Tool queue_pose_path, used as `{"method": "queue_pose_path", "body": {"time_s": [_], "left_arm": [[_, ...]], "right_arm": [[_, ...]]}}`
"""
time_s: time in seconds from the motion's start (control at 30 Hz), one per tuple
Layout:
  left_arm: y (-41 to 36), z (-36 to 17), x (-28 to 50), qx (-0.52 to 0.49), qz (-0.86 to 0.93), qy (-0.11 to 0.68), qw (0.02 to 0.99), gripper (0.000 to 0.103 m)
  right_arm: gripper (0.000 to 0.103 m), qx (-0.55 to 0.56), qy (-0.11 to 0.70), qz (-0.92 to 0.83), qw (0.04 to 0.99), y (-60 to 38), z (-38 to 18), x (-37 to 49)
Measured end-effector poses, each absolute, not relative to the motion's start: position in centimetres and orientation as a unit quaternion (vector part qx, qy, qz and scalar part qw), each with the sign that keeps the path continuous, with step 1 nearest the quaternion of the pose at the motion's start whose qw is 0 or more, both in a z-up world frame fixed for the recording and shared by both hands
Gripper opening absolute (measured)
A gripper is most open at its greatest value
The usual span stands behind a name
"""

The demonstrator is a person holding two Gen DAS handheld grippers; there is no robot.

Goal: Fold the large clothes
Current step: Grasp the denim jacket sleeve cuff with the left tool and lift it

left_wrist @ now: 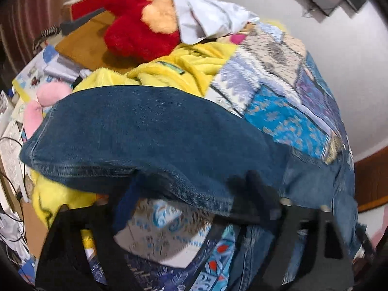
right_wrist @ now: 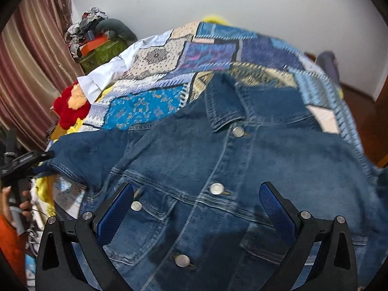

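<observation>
- Denim jacket [right_wrist: 218, 169]: lay front up on a patchwork quilt [right_wrist: 169, 72] covering the bed, buttoned, collar toward the wall; one sleeve [left_wrist: 135, 140] stretched out sideways.
- Right claw [right_wrist: 196, 201]: stood wide open over the jacket's chest, blue pads [right_wrist: 116, 213] either side of the button row, nothing between them.
- Left claw [left_wrist: 184, 208]: blurred, at the sleeve's cuff, jaws part open; whether they pinched the denim could not be told.
- Also on the bed: red plush toy [left_wrist: 135, 34], yellow blanket [left_wrist: 184, 65], white shirt [right_wrist: 106, 75].
- Striped curtain [right_wrist: 31, 72] at the left.
</observation>
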State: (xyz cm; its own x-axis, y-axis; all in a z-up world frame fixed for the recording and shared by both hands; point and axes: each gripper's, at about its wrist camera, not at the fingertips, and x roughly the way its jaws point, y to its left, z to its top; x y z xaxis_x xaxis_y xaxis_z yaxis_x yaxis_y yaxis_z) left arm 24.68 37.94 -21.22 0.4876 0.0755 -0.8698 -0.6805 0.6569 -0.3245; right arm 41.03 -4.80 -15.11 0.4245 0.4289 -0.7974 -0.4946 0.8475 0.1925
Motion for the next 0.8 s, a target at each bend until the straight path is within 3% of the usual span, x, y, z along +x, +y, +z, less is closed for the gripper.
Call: {"method": "queue_pose_path", "body": {"time_s": [0.23, 0.33, 0.37, 0.5, 0.8], "left_arm": [[39.8, -24.0, 25.3, -0.398, 0.243, 0.463, 0.754, 0.037], [39.8, -24.7, 24.8, -0.401, 0.25, 0.467, 0.747, 0.011], [39.7, -24.7, 24.6, -0.401, 0.25, 0.466, 0.748, 0.007], [38.9, -22.9, 24.0, -0.373, 0.258, 0.447, 0.771, 0.004], [31.3, -9.8, 26.4, -0.203, 0.26, 0.346, 0.879, 0.003]], "right_arm": [[0.103, -0.017, 0.478, 0.282, 0.831, -4.7, -16.0, 41.7], [0.103, -0.009, 0.485, 0.276, 0.83, -5.3, -16.3, 41.8], [0.103, -0.006, 0.487, 0.275, 0.829, -5.5, -16.4, 41.7], [0.103, -0.002, 0.49, 0.27, 0.829, -6.5, -16.5, 41.7], [0.103, 0.015, 0.468, 0.256, 0.846, -9.4, -14.5, 41.5]]}}
